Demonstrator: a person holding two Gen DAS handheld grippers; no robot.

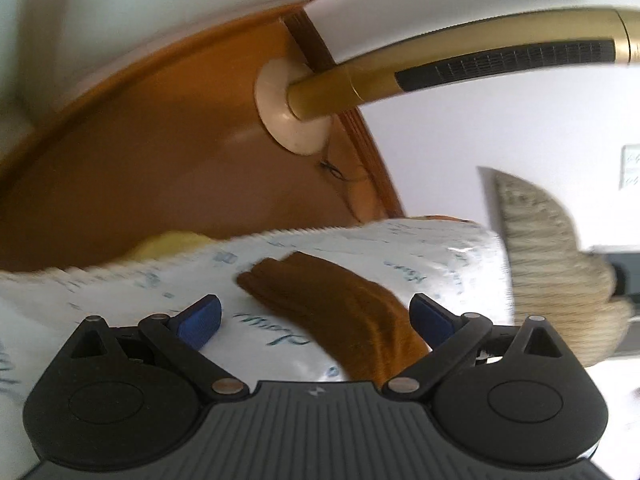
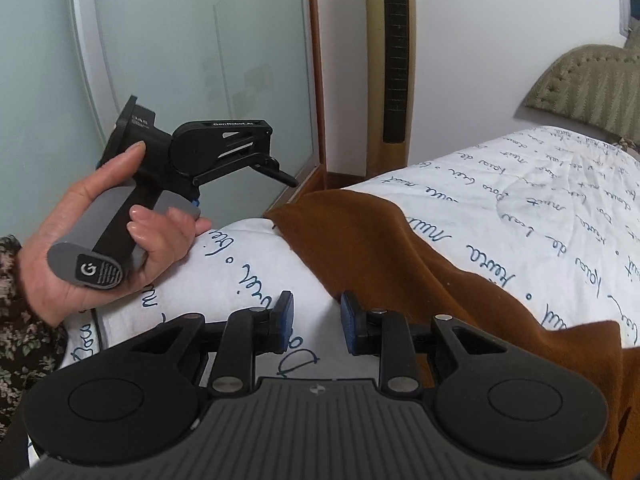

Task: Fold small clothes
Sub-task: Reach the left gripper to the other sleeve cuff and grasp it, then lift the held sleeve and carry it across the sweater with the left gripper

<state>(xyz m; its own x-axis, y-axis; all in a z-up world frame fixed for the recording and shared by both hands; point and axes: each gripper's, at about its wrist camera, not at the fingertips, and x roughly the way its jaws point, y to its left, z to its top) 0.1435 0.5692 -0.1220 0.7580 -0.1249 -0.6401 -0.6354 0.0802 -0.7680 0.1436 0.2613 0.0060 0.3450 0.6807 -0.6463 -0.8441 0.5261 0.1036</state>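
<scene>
A brown garment (image 2: 404, 256) lies spread on a white quilt with blue script (image 2: 520, 200), running from the far left edge toward the near right. In the left wrist view its folded end (image 1: 332, 304) lies between and ahead of the open fingers. My left gripper (image 1: 316, 320) is open and empty, held tilted above the garment; it also shows in the right wrist view (image 2: 286, 178), held in a hand at the left. My right gripper (image 2: 316, 322) is open with a narrow gap, at the garment's near edge, not holding it.
A gold tower fan (image 2: 390, 64) stands by the wall beyond the bed. A wooden door frame (image 2: 316, 68) and a frosted glass panel (image 2: 192, 60) are at the left. A padded headboard (image 2: 588, 84) is at the far right. Something yellow (image 1: 168, 244) lies past the quilt's edge.
</scene>
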